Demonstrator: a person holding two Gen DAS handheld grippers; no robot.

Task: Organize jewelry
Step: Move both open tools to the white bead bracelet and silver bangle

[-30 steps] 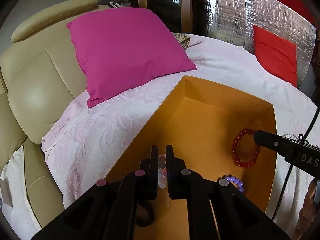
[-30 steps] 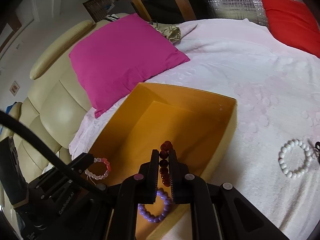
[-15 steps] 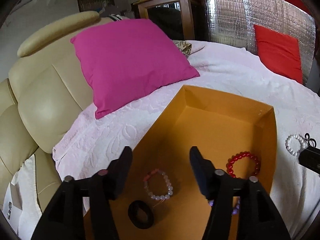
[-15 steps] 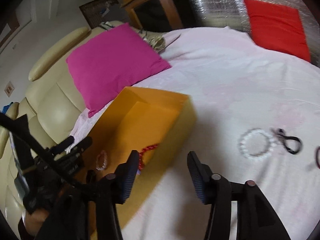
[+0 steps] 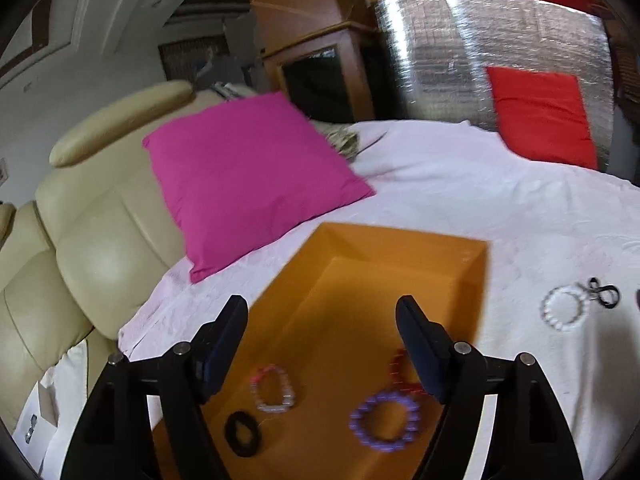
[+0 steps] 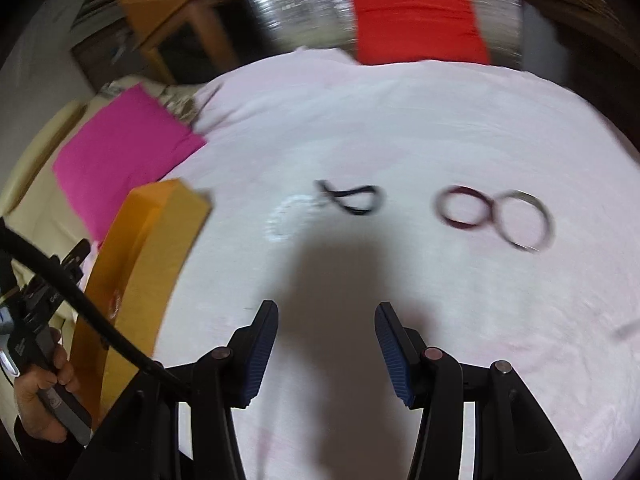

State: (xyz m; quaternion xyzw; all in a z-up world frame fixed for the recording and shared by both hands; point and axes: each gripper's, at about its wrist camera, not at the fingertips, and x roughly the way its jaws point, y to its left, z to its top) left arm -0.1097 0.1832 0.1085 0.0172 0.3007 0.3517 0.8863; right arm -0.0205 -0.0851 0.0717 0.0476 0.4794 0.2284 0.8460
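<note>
Left hand-held gripper [image 5: 322,344] opening, nothing between its jaws — its finger hides part of the red bracelet [image 5: 400,368]. Right hand-held gripper [image 6: 326,344] released, empty. White bead bracelet [image 6: 286,216] smeared by blur.

A: How many pieces sit inside the orange cardboard box [image 5: 476,280]?
B: Four: one pink-and-clear beaded bracelet [image 5: 273,388], one purple beaded bracelet [image 5: 385,420], one red beaded bracelet [image 5: 400,368], one black hair tie [image 5: 242,433].
A: And out on the pale pink bedspread [image 6: 360,128]?
B: Four as well: one white beaded bracelet [image 6: 290,216], one twisted black band [image 6: 354,199], one dark red bangle [image 6: 464,208], one silvery bangle [image 6: 524,220].
A: Cushions?
B: Two: one magenta square cushion [image 5: 248,176] and one red cushion [image 5: 540,116].
</note>
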